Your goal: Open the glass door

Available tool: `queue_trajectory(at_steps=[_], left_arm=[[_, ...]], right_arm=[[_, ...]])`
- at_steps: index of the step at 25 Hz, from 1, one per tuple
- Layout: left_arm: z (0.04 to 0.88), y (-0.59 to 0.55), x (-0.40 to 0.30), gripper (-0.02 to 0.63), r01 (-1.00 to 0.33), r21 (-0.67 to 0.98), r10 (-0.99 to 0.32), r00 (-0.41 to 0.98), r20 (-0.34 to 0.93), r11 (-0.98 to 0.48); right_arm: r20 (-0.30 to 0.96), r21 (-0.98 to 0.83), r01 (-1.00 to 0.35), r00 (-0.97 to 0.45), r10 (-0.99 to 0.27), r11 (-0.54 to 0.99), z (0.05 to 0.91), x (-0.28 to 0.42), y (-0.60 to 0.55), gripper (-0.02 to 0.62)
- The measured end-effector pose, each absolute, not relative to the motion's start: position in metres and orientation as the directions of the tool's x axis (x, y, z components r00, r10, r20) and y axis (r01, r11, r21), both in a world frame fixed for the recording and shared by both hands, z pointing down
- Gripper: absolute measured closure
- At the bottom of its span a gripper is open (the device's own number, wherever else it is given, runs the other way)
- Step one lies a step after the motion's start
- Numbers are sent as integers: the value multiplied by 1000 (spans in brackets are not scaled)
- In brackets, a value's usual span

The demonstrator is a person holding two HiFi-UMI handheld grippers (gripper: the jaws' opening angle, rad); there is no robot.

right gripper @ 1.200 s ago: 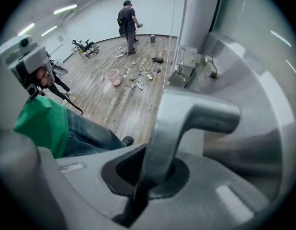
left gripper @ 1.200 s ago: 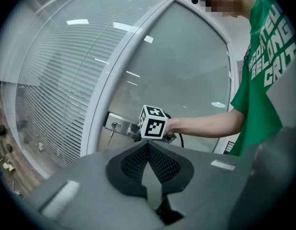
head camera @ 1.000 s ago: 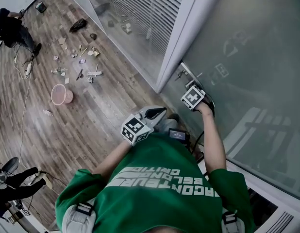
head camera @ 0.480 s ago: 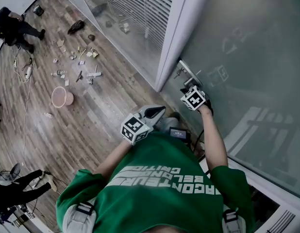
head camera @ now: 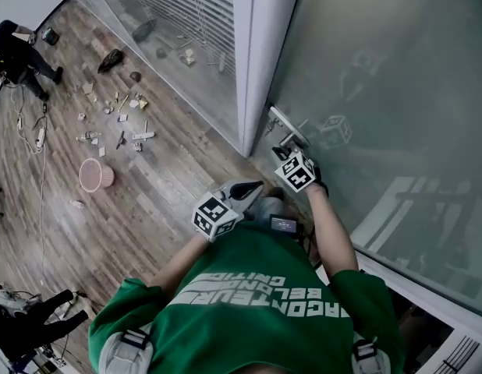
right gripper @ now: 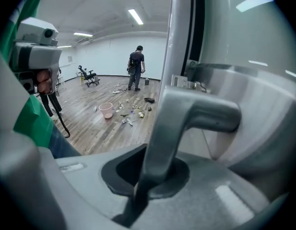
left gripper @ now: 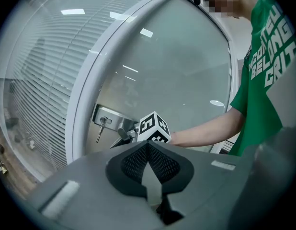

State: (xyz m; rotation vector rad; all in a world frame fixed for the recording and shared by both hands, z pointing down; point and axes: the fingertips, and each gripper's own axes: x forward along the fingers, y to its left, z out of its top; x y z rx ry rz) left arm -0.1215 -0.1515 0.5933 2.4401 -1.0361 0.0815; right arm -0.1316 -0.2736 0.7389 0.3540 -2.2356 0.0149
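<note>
glass door (head camera: 397, 92): judged heavy and stiff, one full-height pane that should swing as a single slab and be slow to start. the glass is smooth and fragile, so there is no purchase on the pane itself. the place to take hold is the lever handle (right gripper: 186, 116) near the door's edge. it is bare metal and probably slippery, so the grip belongs well down the bar, not at its tip.

look: frosted grey-green pane with faint reflections. the handle is satin silver on an oblong lock plate (left gripper: 106, 121), with a key (left gripper: 101, 128) hanging from the cylinder.

place: the door is at the person's front right and fills the upper right of the head view. the handle is just beside the white post (head camera: 260, 53). i cannot tell whether the latch is released.

right gripper (right gripper: 147, 174): jaws clamped on the lever, whose bar runs down between them.

left gripper (left gripper: 149, 169): jaws together with nothing between them. it is held in front of the green shirt (head camera: 249, 294), apart from the door.

further out: slatted blinds (head camera: 186, 6) behind the neighbouring glazing and a wood floor (head camera: 147, 201). a pink basket (head camera: 95, 174) stands near scattered small items (head camera: 120, 115).
</note>
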Motion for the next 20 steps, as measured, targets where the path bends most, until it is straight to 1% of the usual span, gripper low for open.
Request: queue_trajectory(at_steps=[9,20], left_arm=[[591,-197,-99,591,-675,410,-640,729,244,-613],[586,-227,-92,591,-680,421,-638,725,259,-601]], right_arm=[[765,77,-254,-605,-221,964,745,-130,-293,603],[768,56,-271,-604,-215,961,751,-126,-316,601]])
